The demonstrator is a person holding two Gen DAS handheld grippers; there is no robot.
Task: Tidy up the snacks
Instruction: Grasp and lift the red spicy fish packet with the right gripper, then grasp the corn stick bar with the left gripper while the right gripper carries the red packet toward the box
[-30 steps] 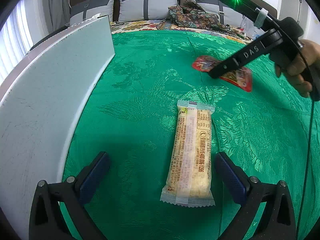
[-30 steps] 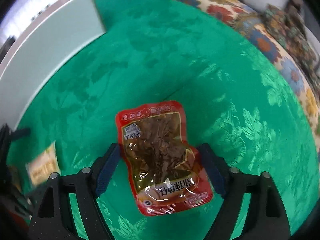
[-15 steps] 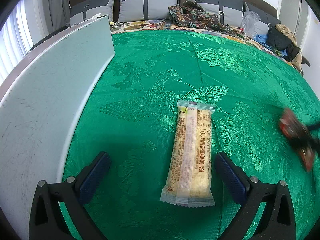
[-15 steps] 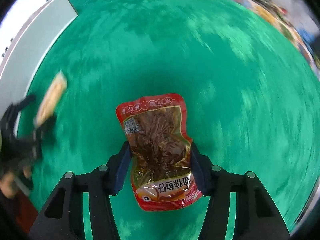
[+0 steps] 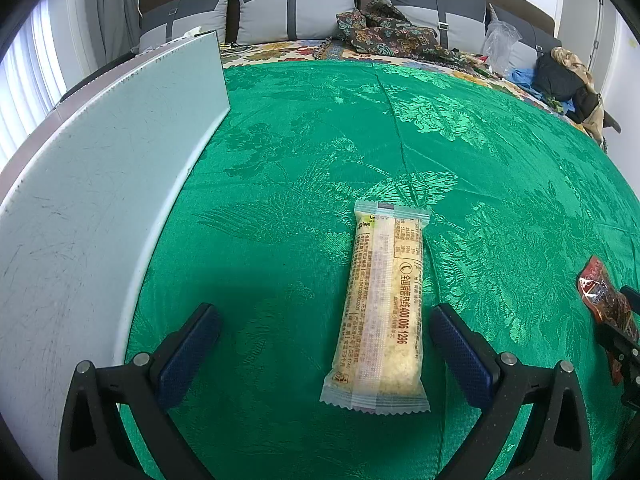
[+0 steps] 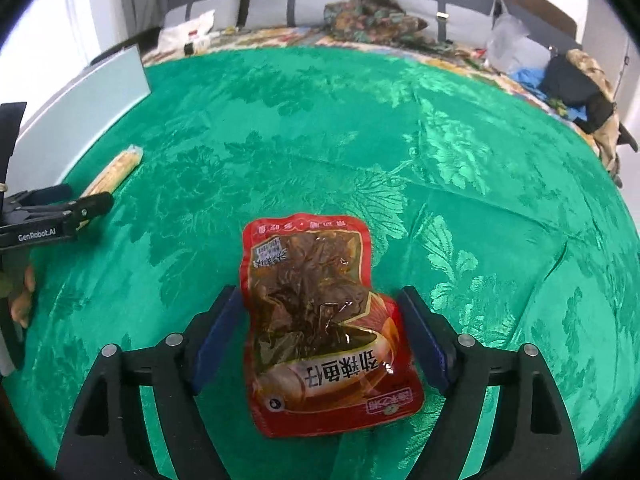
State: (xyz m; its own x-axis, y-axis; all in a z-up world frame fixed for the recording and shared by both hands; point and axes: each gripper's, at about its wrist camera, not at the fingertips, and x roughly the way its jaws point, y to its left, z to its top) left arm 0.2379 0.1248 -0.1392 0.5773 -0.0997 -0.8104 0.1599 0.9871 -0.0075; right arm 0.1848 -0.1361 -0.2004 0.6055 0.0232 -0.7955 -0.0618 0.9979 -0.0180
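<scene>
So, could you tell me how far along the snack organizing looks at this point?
The red pouch now lies flat on the green cloth, brought nearer the pale snack bar. The right gripper has just been opening, with the pouch between its pads but not pinched. The left gripper is open around the bar. Any final lining up is left.

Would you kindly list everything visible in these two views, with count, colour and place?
snack bar: 1, pale yellow, on the cloth between the left jaws
pouch: 1, red, on the cloth between the right jaws
cloth: 1, green, covering the bed
board: 1, white, along the cloth's left edge
pillows: several, grey, at the headboard
clothes: a pile, mixed colours, far right
left hand-held gripper: 1, black, open
right hand-held gripper: 1, black, open, jaws just reopened
</scene>
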